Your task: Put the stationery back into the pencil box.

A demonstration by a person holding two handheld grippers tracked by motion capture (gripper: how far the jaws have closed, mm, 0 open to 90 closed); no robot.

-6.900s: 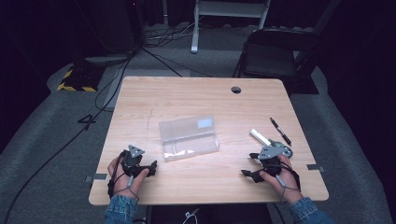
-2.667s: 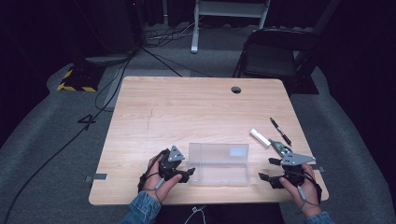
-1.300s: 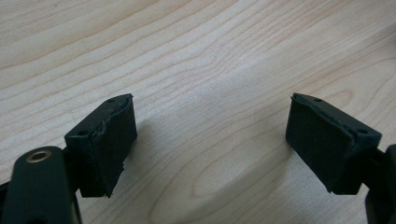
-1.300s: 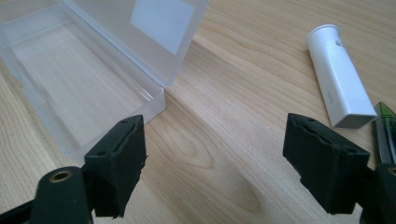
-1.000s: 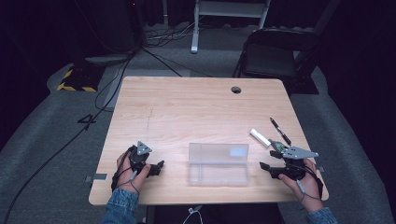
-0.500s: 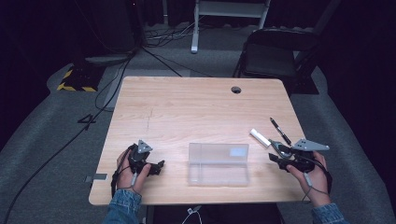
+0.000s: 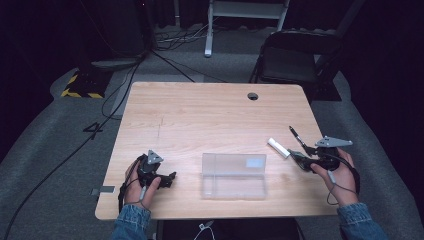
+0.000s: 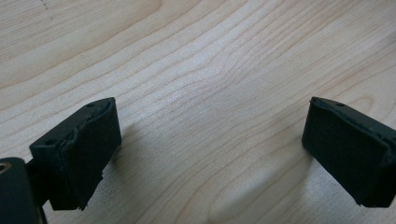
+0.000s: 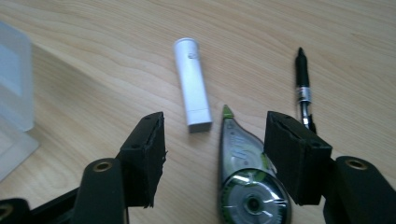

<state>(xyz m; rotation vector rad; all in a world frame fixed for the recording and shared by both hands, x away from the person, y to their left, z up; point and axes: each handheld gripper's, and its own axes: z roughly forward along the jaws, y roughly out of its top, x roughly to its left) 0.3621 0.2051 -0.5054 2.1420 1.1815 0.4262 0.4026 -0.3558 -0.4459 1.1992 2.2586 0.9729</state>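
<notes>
Surroundings: white tube [image 9: 192, 84] left of the correction tape [image 9: 250, 179]; black pen [image 9: 303, 88] right; clear box [image 7: 233, 175] centre-bottom of high view.
Tape: green-clear teardrop, lower centre, flat on table [image 7: 200, 115].
Right gripper [image 9: 212, 154]: released, astride tape, untouched.
Left gripper [image 8: 210, 154]: released, empty.

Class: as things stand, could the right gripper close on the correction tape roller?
Probably yes: the right gripper is open, and the correction tape roller lies between its jaws on the table, nothing blocking.
</notes>
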